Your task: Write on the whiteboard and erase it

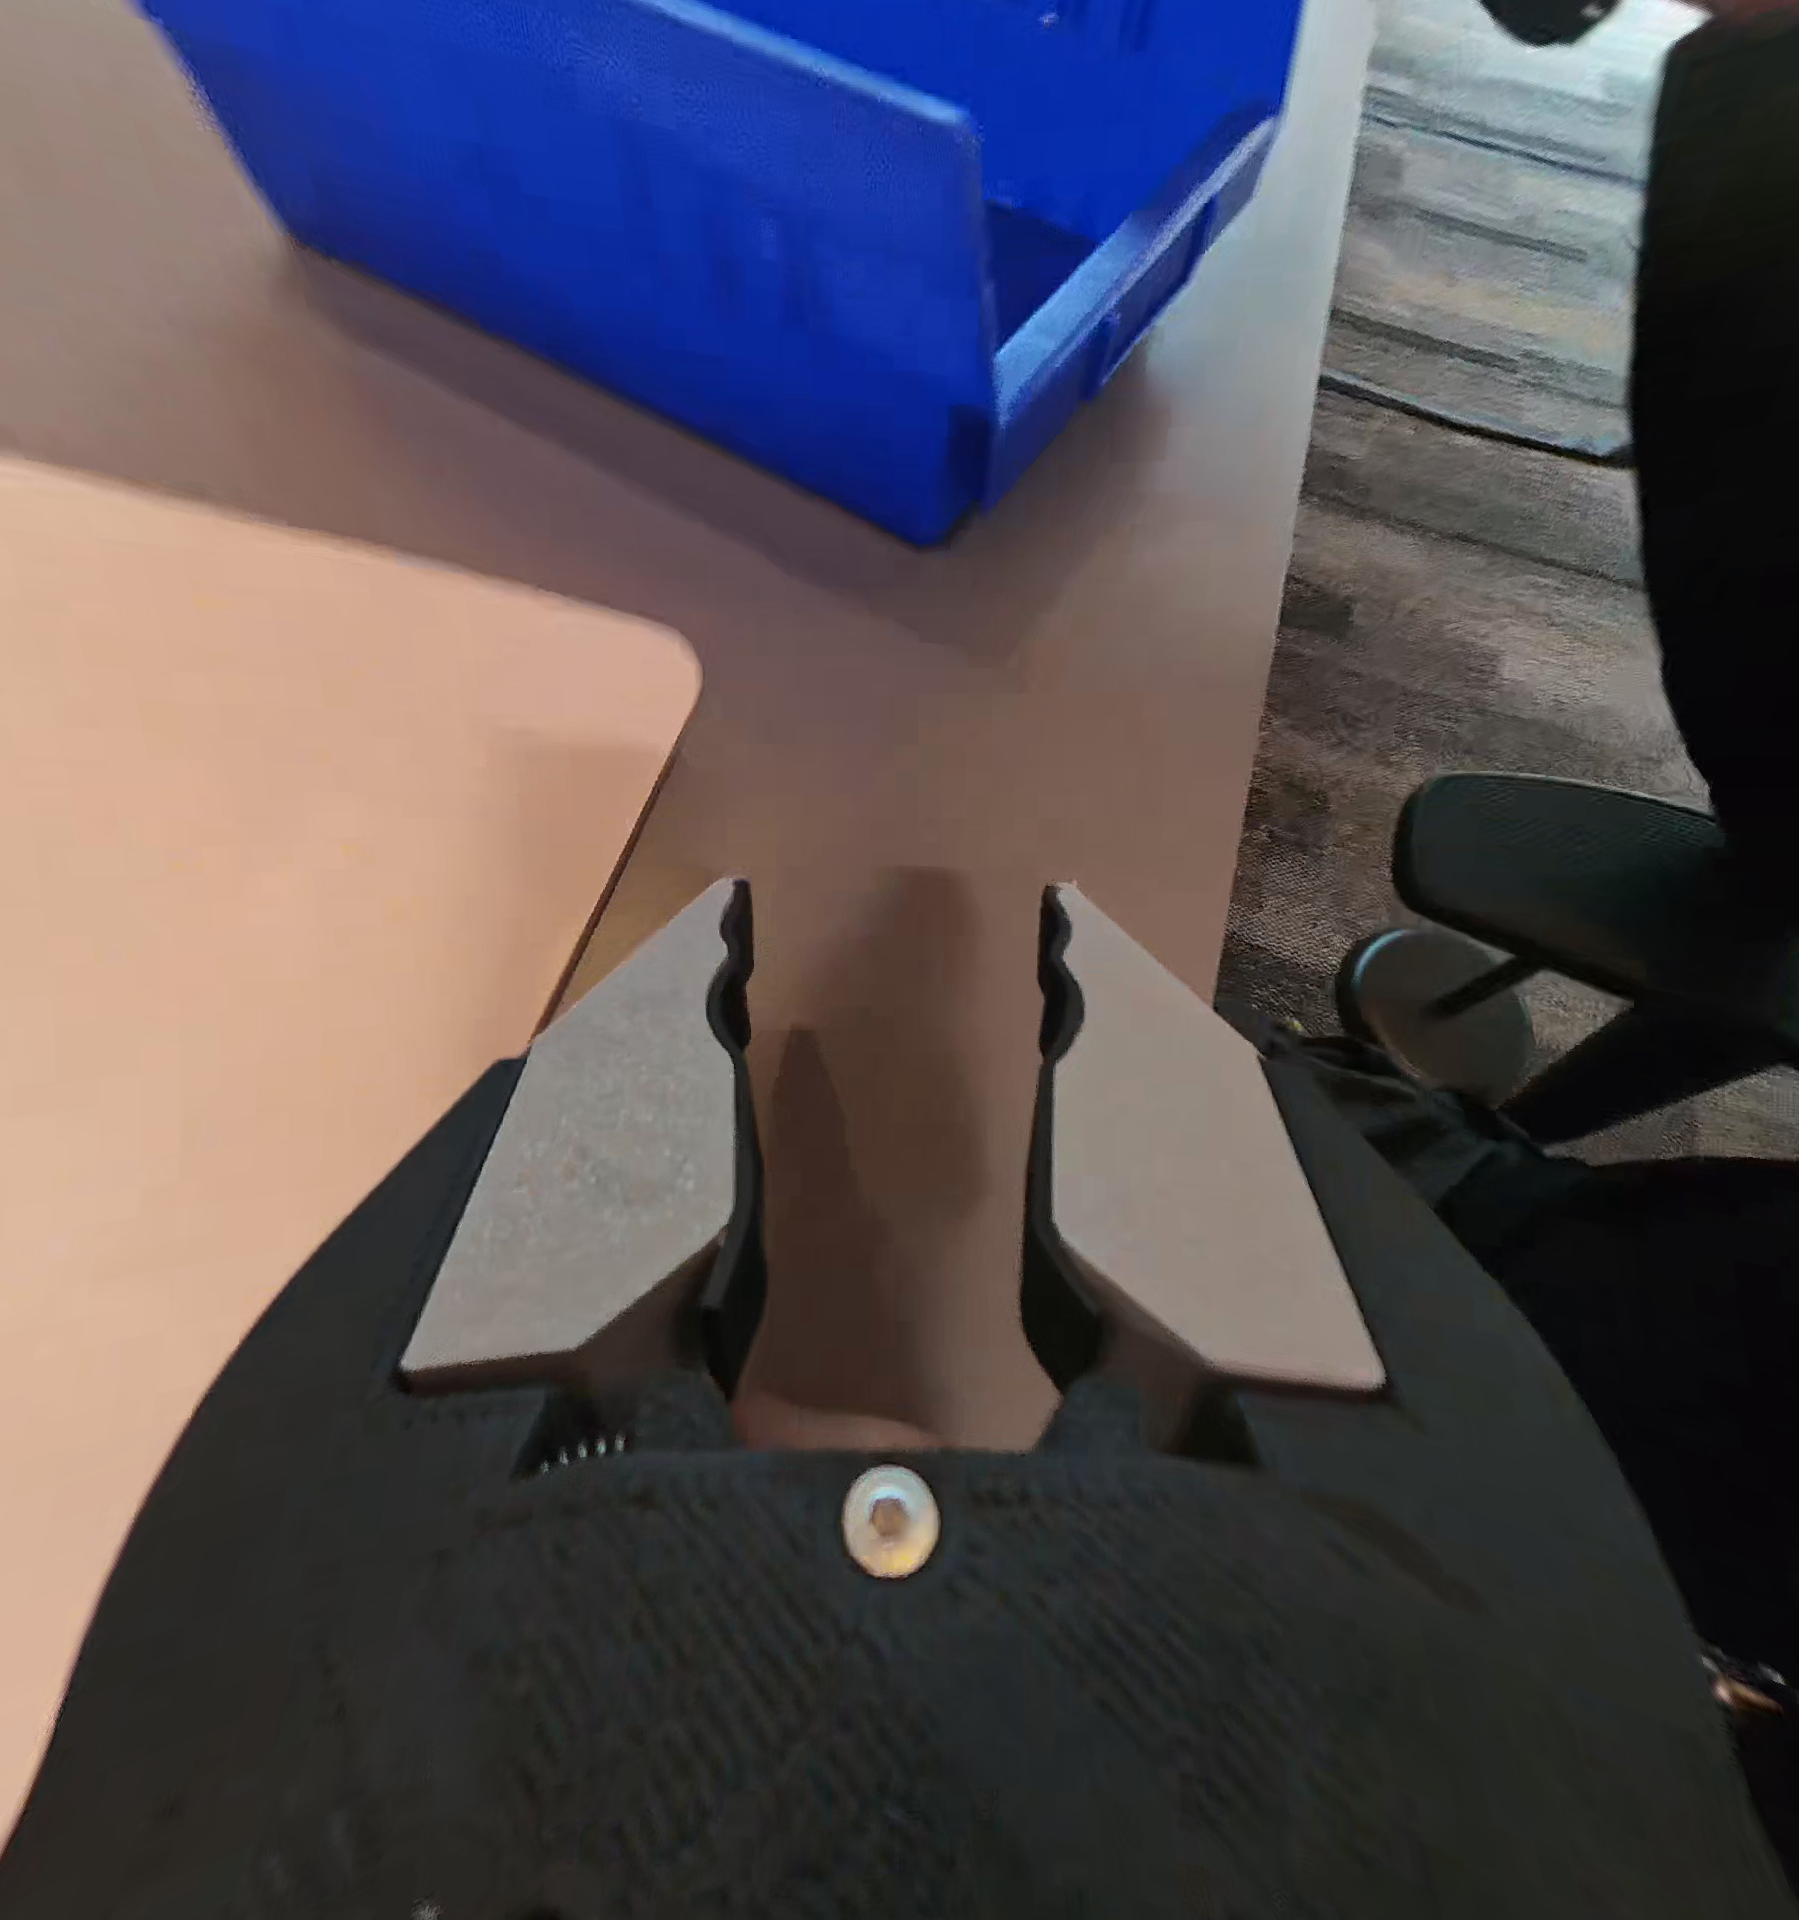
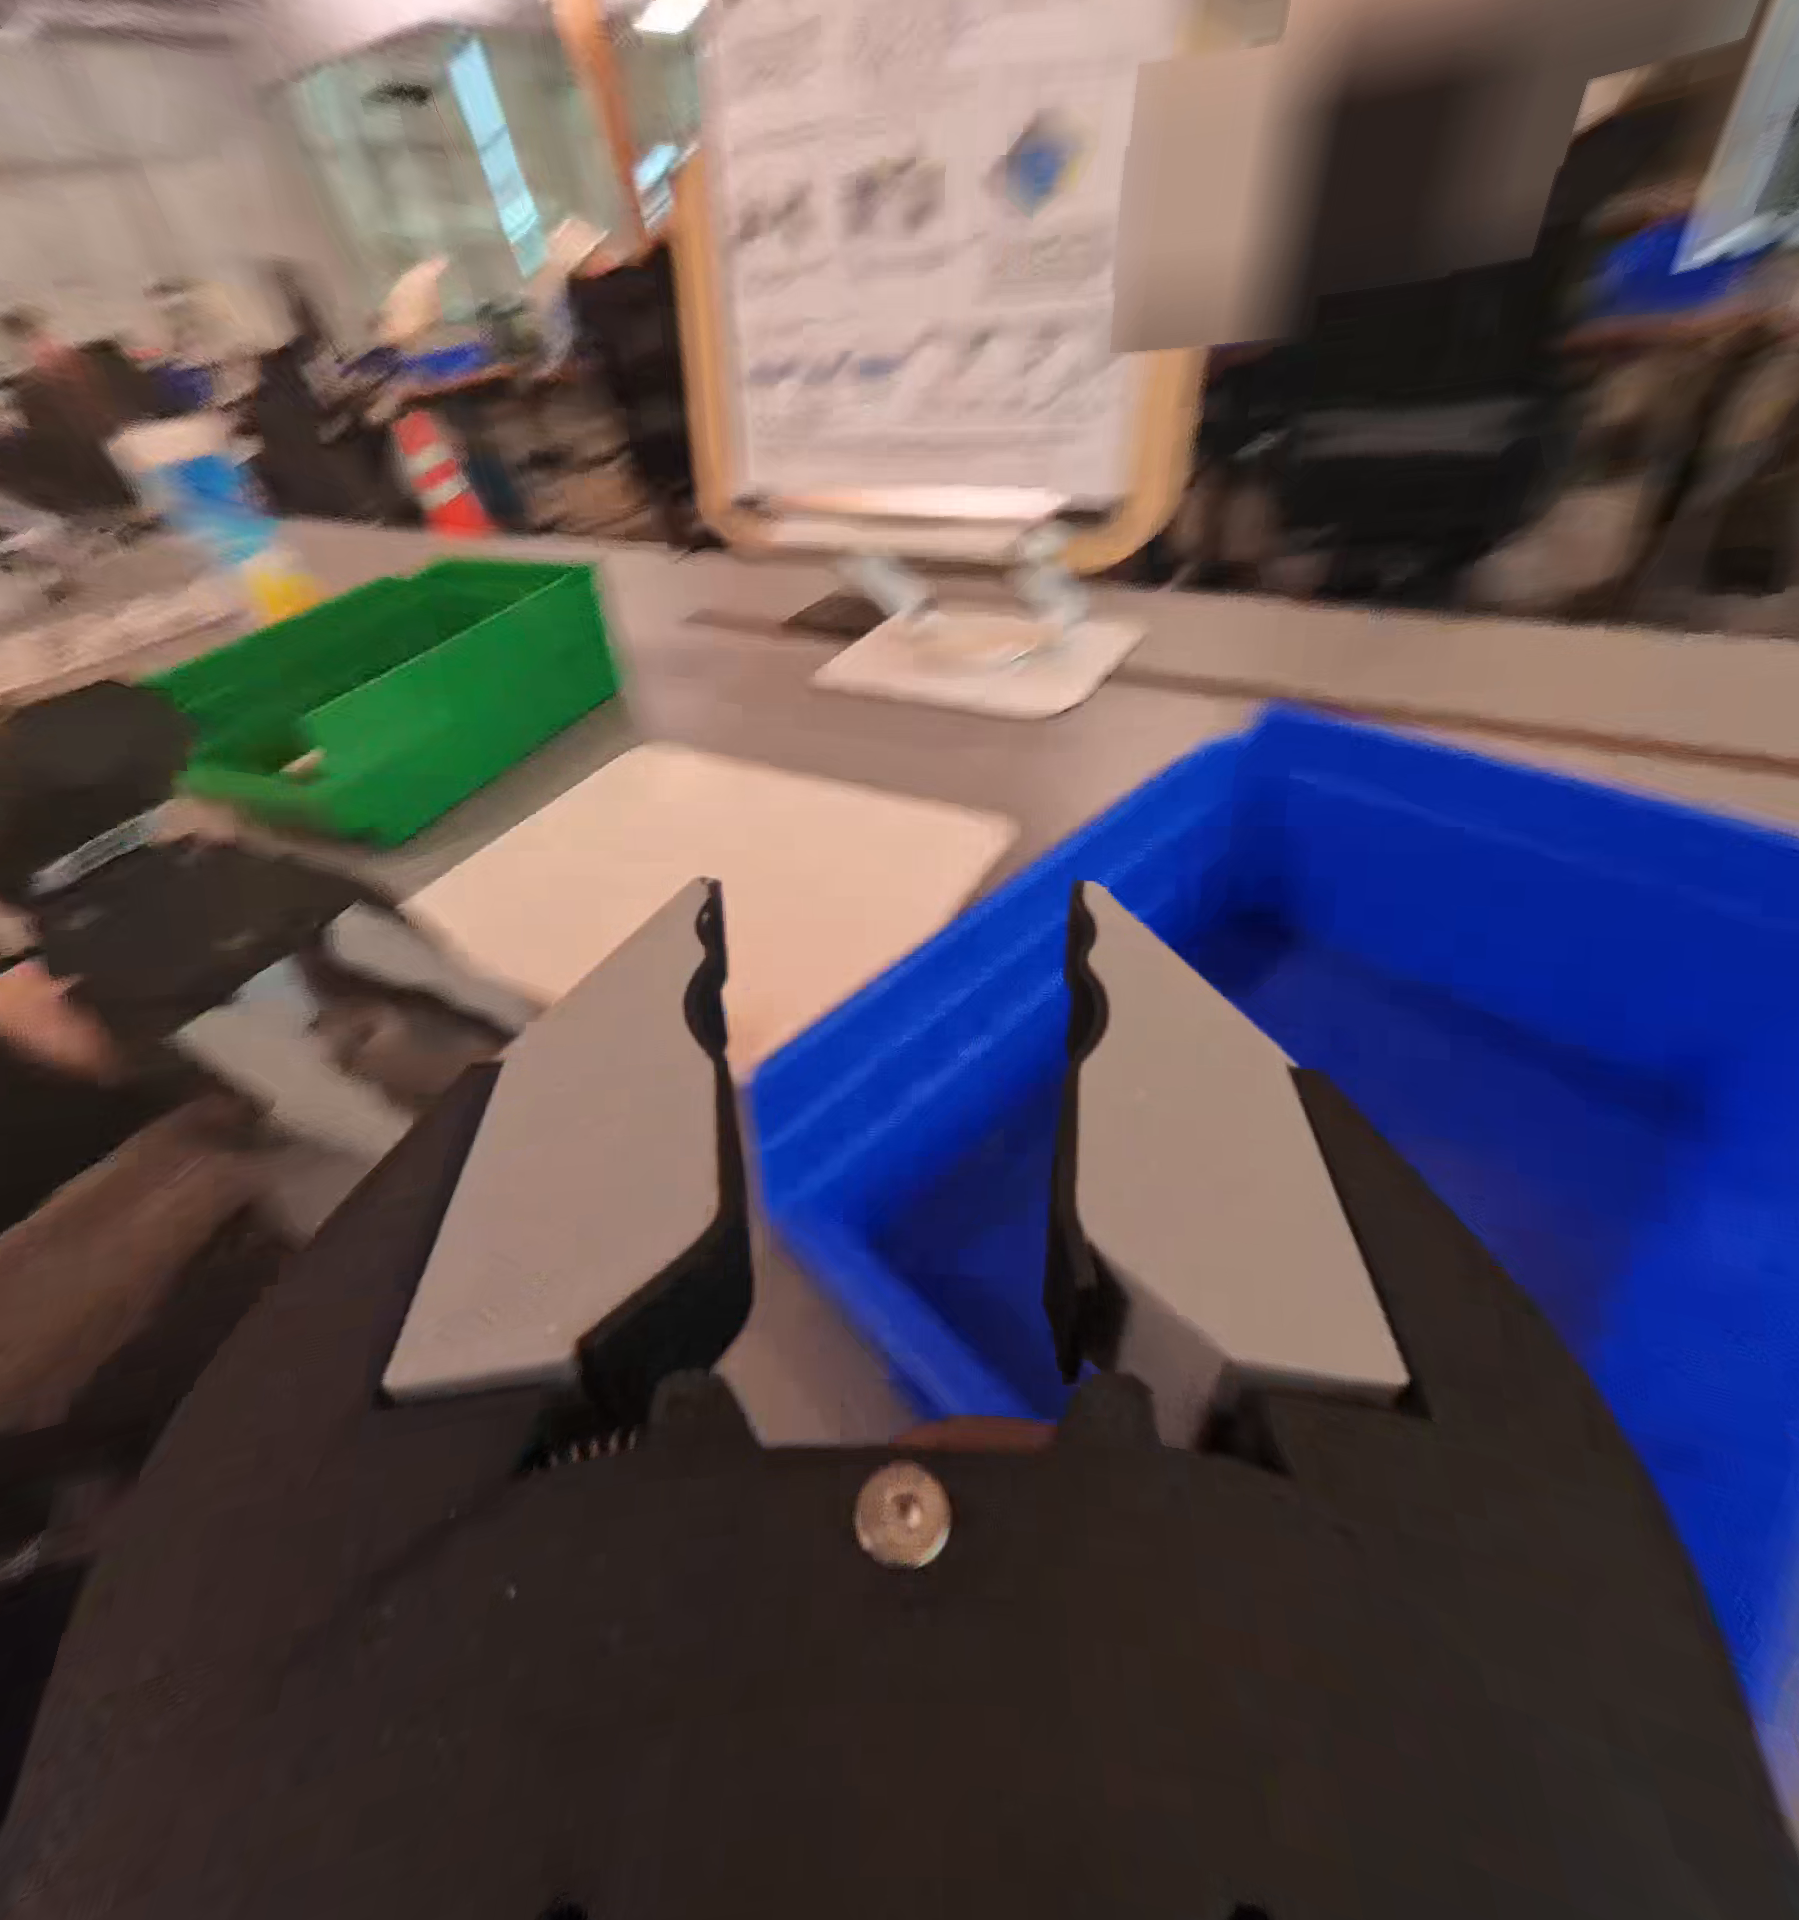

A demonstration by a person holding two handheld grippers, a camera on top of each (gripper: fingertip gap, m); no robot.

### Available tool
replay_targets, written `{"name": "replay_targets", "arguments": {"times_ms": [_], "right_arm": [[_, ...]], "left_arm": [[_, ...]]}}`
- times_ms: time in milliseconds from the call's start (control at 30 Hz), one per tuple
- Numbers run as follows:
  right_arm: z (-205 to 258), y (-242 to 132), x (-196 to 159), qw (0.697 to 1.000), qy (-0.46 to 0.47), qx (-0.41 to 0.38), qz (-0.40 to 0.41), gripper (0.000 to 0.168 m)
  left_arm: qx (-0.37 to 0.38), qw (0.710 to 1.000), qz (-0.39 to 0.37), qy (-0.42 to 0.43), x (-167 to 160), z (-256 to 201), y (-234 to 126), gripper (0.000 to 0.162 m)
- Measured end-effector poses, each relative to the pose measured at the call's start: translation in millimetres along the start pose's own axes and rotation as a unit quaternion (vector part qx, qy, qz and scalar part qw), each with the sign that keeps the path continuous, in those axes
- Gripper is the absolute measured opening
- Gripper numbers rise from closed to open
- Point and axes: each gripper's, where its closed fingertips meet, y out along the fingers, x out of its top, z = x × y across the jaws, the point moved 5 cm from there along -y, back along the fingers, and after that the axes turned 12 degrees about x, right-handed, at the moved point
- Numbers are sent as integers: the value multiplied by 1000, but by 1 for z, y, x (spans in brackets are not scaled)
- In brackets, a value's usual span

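Observation:
A blank whiteboard point(image 1: 251, 831) with rounded corners lies flat on the table; it also shows in the right wrist view point(image 2: 770, 842), between two bins. My left gripper point(image 1: 895, 894) is open and empty, low over the bare table just right of the board's corner. My right gripper point(image 2: 895, 894) is open and empty, above the near left corner of the blue bin point(image 2: 1446, 1039). The left gripper point(image 2: 147, 883) shows blurred at the left of the right wrist view. No marker or eraser is in view.
The blue bin point(image 1: 718, 229) stands beyond the left gripper. A green bin point(image 2: 407, 686) sits at the far left. A stand with a framed sheet point(image 2: 936, 312) stands behind. The table edge point(image 1: 1279, 644) runs on the right, with an office chair point(image 1: 1601, 935) past it. The grippers' ends are close to 25 cm from one another.

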Motion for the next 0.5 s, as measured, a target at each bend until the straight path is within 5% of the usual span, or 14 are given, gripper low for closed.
{"name": "replay_targets", "arguments": {"times_ms": [100,233,333,400,500], "right_arm": [[19,53,-38,989,12,-8,145,92],[17,97,-84,954,-43,-87,284,92],[2,94,-103,930,-70,-118,342,78],[-15,83,-102,928,-62,-151,335,102],[-25,62,-99,924,-38,-166,342,88]], "left_arm": [[11,998,15,-53,-25,17,-34,63],[98,992,8,-81,-48,60,-75,63],[114,986,-24,-117,-60,79,-100,60],[120,983,-21,-136,-74,85,-108,59],[155,979,-13,-131,-92,95,-118,59]]}}
